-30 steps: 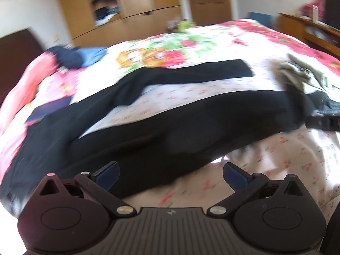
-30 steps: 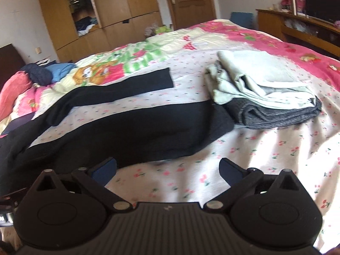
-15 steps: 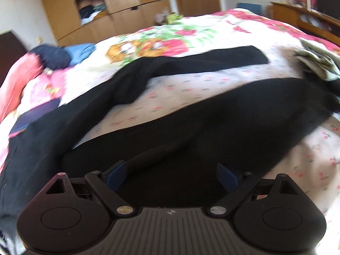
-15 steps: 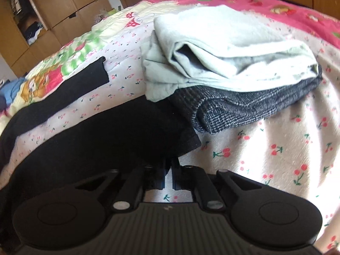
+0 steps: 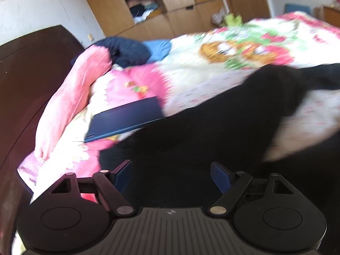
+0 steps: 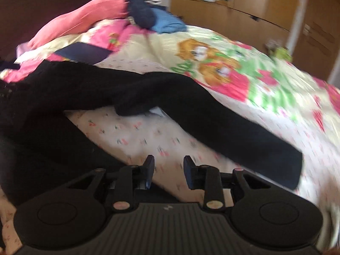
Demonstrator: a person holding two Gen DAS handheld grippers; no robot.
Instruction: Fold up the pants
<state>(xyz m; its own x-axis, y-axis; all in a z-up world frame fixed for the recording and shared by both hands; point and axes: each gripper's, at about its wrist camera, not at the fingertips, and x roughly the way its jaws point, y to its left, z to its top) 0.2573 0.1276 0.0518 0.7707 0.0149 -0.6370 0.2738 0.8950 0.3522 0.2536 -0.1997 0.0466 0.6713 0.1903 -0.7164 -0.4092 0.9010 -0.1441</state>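
A wide bed with a floral pink, white and green quilt (image 5: 244,48) filled the room, its dark brown wooden headboard (image 5: 27,74) standing at the left against a plain white wall (image 5: 42,10). At the far side ran a light brown wooden wardrobe (image 5: 178,10) with one open compartment stuffed with clothes, and a brown wooden door (image 5: 242,0) stood to its right. Bright daylight fell across the bedding.

Both shots were bright with daylight, but motion blur smeared the bedspread (image 5: 244,48) badly, the black pants (image 6: 191,110) lost all detail, and fisheye warp darkened the corners.
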